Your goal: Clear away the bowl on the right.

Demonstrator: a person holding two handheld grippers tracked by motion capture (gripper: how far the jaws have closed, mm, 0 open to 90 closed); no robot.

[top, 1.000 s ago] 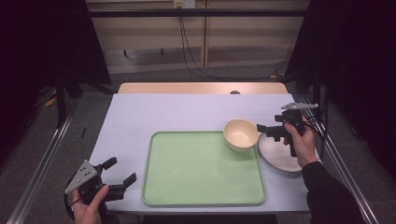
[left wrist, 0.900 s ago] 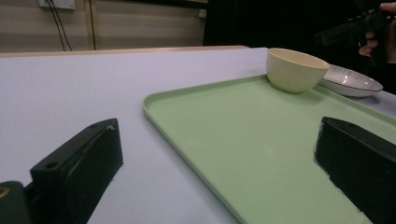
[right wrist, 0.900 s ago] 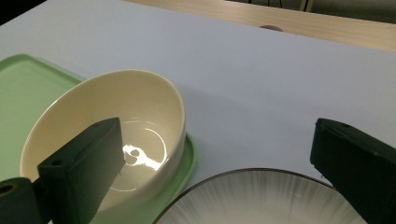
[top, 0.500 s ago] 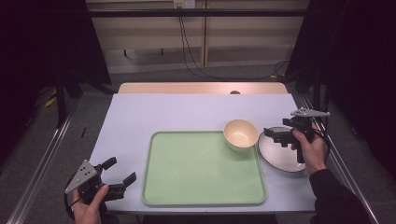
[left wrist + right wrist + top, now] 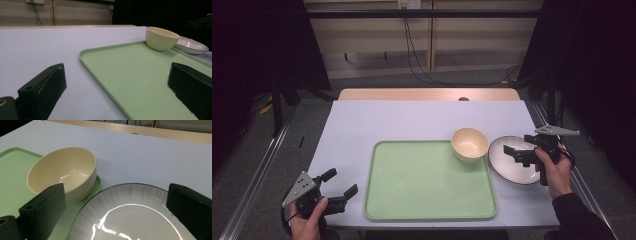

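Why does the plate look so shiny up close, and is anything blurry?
Right gripper view: bright glare streaks on the plate and a softer one inside the cream bowl; its own jaws are dark and soft-edged. Left gripper view: the near jaws blur, the tray stays clear. High view: dim, black surroundings.

The right tongs (image 5: 515, 155) let go of the cream bowl (image 5: 469, 144) and drew back from it, ending open above the grey-rimmed plate (image 5: 508, 165), with the bowl left ahead of them on the green tray's (image 5: 427, 185) corner. The hand (image 5: 555, 169) holding them pulled away towards the surface (image 5: 412, 117) edge.
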